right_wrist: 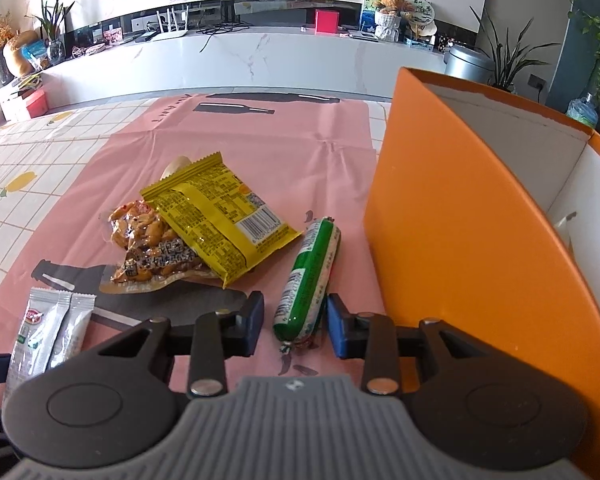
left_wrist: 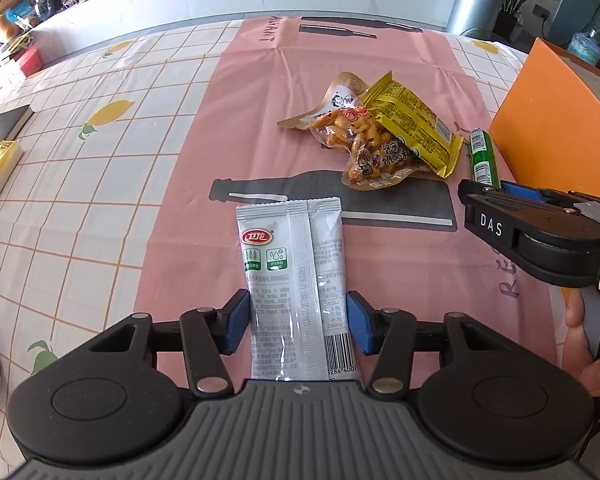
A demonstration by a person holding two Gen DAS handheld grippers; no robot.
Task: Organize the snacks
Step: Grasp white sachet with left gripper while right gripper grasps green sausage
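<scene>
A silver snack packet (left_wrist: 296, 264) lies lengthwise on the pink cloth, and my left gripper (left_wrist: 298, 322) is shut on it, one blue pad against each long edge. The same packet (right_wrist: 48, 332) shows at the lower left of the right wrist view. A green sausage stick (right_wrist: 306, 280) lies between the pads of my right gripper (right_wrist: 296, 324), which stands open with a thin gap on the left side. From the left wrist view the sausage (left_wrist: 483, 156) sits just beyond the right gripper (left_wrist: 480, 196). A yellow packet (right_wrist: 220, 216) rests on clear packs of brown snacks (right_wrist: 152, 248).
An open orange box (right_wrist: 460, 240) with white inner walls stands close on the right, its wall beside the right gripper. A dark book (left_wrist: 4, 124) and a yellow box (left_wrist: 0, 168) lie at the table's left edge. A hand (left_wrist: 580, 332) holds the right gripper.
</scene>
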